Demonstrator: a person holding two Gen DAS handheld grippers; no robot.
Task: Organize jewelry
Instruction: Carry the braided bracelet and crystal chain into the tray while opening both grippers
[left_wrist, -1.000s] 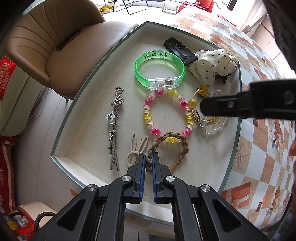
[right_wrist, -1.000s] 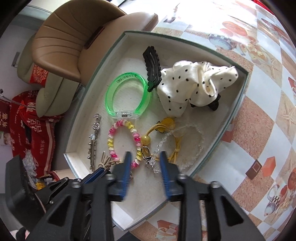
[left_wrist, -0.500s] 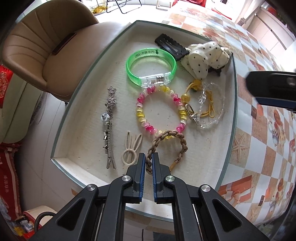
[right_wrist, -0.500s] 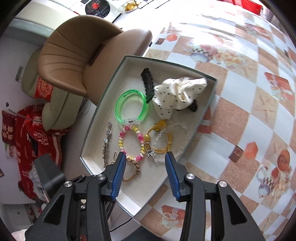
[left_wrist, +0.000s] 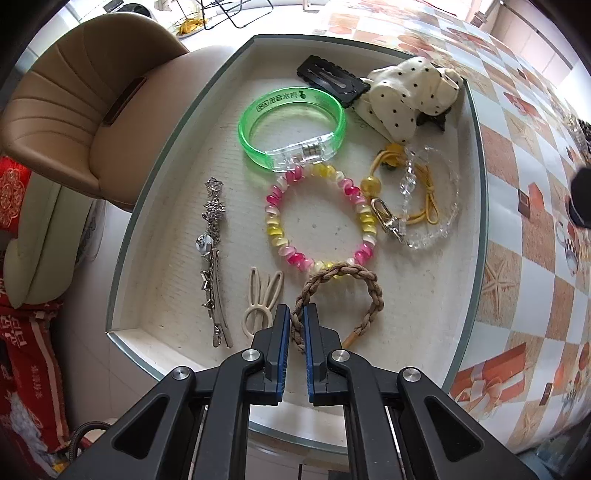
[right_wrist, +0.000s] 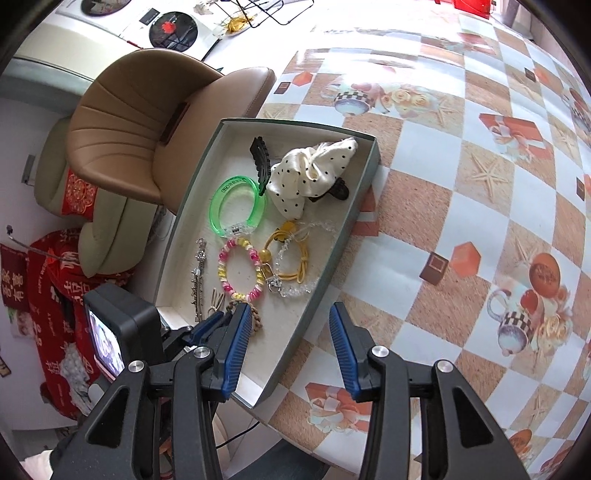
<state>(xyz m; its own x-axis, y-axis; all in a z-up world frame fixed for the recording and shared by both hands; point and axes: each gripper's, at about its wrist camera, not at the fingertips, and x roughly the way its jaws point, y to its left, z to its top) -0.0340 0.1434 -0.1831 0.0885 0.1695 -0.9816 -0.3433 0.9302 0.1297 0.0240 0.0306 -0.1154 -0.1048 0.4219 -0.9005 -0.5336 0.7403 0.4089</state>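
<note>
While left gripper (left_wrist: 293, 325) pinches braided bracelet (left_wrist: 371, 291) | right gripper (right_wrist: 290, 343) has risen, opened

A tan chair (right_wrist: 147, 122) stands beside the table's checked oilcloth (right_wrist: 461, 206), red cloth (right_wrist: 55, 266) below

1. A table (right_wrist: 480, 221) covered in a checkered orange, cork and white cloth printed with starfish, teacups and gift boxes fills the right of the right wrist view.
2. A shallow grey-rimmed tray (right_wrist: 364, 206) lies directly on the table at its left edge, beside a tan chair (right_wrist: 140, 122).
3. On the tray's pale floor lie a green bangle (left_wrist: 291, 127), a pink-and-yellow bead bracelet (left_wrist: 321, 221), a black hair clip (left_wrist: 332, 79), a polka-dot scrunchie (left_wrist: 410, 99), a clear bead bracelet with yellow cord (left_wrist: 424, 206), a silver hair pin (left_wrist: 214, 258), a beige rabbit clip (left_wrist: 262, 299) and a braided brown bracelet (left_wrist: 351, 291).
</note>
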